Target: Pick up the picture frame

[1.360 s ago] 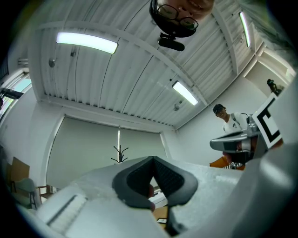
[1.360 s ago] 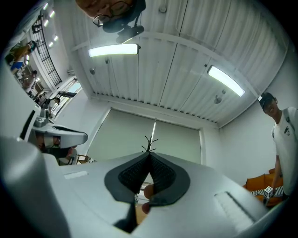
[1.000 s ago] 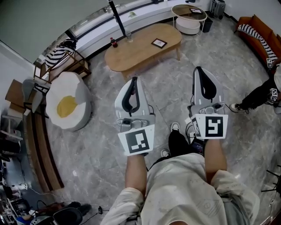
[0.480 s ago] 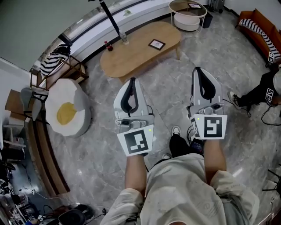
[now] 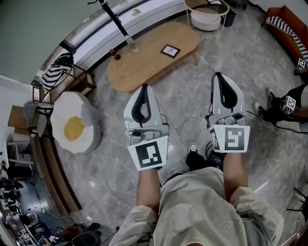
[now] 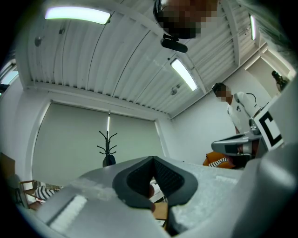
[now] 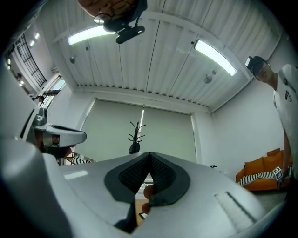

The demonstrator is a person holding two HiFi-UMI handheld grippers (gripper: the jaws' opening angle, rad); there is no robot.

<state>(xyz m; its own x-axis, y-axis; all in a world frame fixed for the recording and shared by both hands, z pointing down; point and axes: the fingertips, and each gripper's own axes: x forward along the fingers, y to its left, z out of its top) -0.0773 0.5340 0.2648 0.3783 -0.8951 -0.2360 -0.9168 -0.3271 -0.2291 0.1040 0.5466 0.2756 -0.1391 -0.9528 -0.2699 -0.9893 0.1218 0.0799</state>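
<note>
The picture frame (image 5: 170, 50), small and dark with a white mat, lies flat on the oval wooden coffee table (image 5: 144, 62) at the top of the head view. Both grippers are held out side by side over the marble floor, short of the table. My left gripper (image 5: 144, 88) is shut with nothing in it, its tip near the table's near edge. My right gripper (image 5: 218, 77) is shut and empty too, to the right of the table's leg. In the left gripper view (image 6: 152, 160) and the right gripper view (image 7: 149, 155) the black pads meet, pointing slightly upward at the far wall.
A red-capped bottle (image 5: 114, 54), a glass (image 5: 132, 47) and a coat stand's pole (image 5: 115, 21) are at the table's far left. An egg-shaped beanbag (image 5: 74, 127) lies left, a round white side table (image 5: 207, 12) and an orange sofa (image 5: 286, 29) beyond. A person (image 5: 288, 108) sits right.
Both grippers have stayed shut and side by side while I moved across the floor toward the table, which now looks a little larger. The seated person has slid toward the right edge.
</note>
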